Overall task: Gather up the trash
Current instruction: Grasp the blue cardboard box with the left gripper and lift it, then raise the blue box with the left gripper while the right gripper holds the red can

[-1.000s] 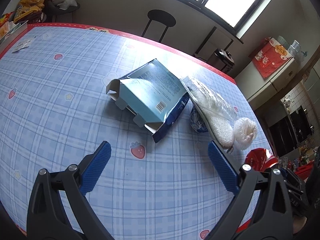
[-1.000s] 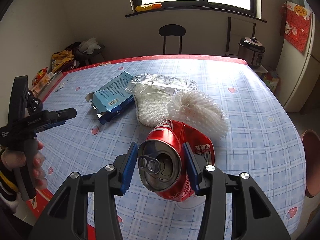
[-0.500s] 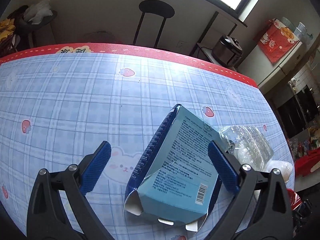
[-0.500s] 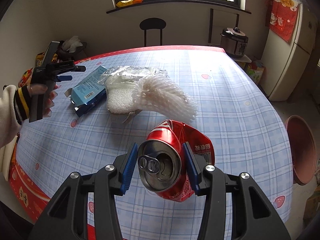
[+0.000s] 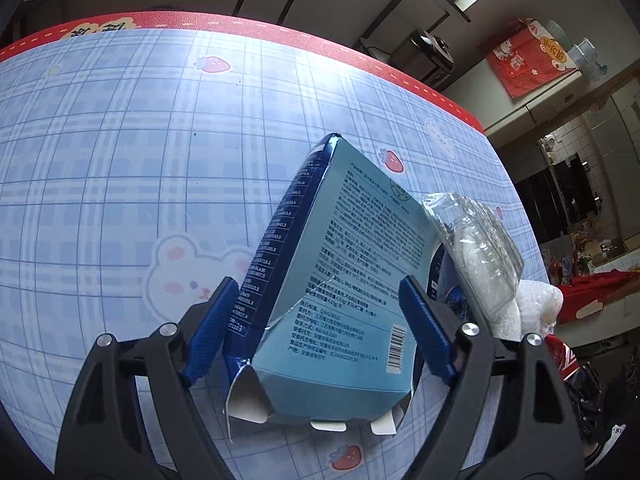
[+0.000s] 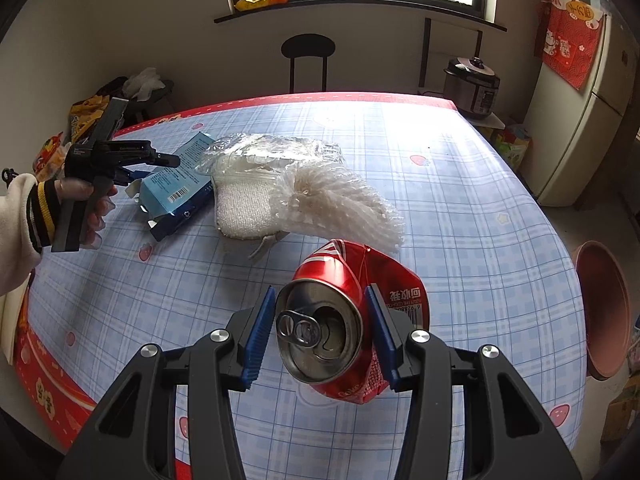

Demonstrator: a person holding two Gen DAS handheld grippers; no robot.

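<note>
Lying between the blue pads of the left gripper (image 5: 320, 334), near end of the light-blue carton (image 5: 340, 280), pads flanking both sides, contact not clear. Sitting on the checked tablecloth (image 5: 120, 160), end flaps torn open, printed text and barcode facing up, dark-blue side panel on the left. Touching the carton's right edge, a clear plastic bag (image 5: 472, 256) with white filling. Pinching a crushed red can (image 6: 340, 320), the right gripper (image 6: 322, 334), pull-tab end facing the camera, held above the near table area. Showing only in the right wrist view: white foam netting (image 6: 340, 200) beside the bag, left gripper (image 6: 120, 160) approaching the carton (image 6: 176, 184) from the left, pink basin (image 6: 604, 308) off the table's right edge.
</note>
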